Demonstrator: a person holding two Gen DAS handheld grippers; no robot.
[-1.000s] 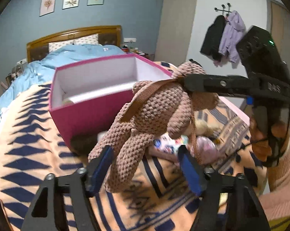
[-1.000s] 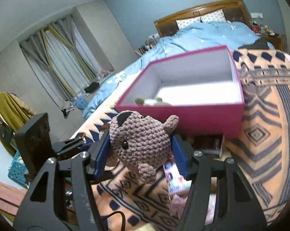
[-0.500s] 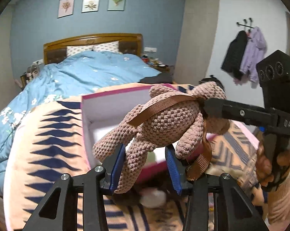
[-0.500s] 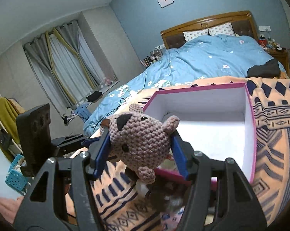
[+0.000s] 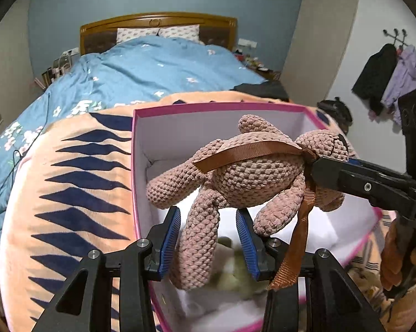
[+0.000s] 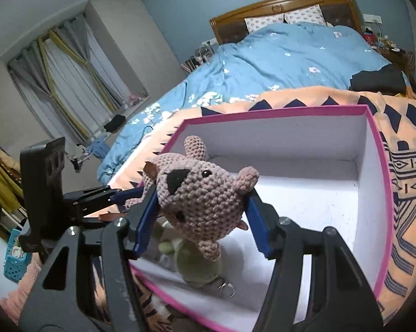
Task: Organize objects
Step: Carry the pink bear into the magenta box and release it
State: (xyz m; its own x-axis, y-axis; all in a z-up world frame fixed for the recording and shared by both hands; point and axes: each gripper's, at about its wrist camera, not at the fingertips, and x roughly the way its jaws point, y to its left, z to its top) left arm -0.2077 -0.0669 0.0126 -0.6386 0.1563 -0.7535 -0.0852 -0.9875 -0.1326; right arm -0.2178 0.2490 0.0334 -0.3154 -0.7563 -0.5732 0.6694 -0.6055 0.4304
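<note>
The right gripper (image 6: 201,215) is closed on the head of the crocheted bear (image 5: 243,177); the left gripper (image 5: 208,240) has its pads on both sides of one leg, contact unclear; the bear hangs above the open pink box (image 6: 384,193), where a green plush toy (image 6: 196,265) lies.

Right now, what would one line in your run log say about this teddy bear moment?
phase: placing | right gripper: shut on crochet bear head | left gripper: open around bear's leg | bear over pink box | green plush inside

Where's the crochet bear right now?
The crochet bear hangs over the open pink box: right hand-held gripper clamps its head, and a leg dangles between the left hand-held gripper fingers.
</note>
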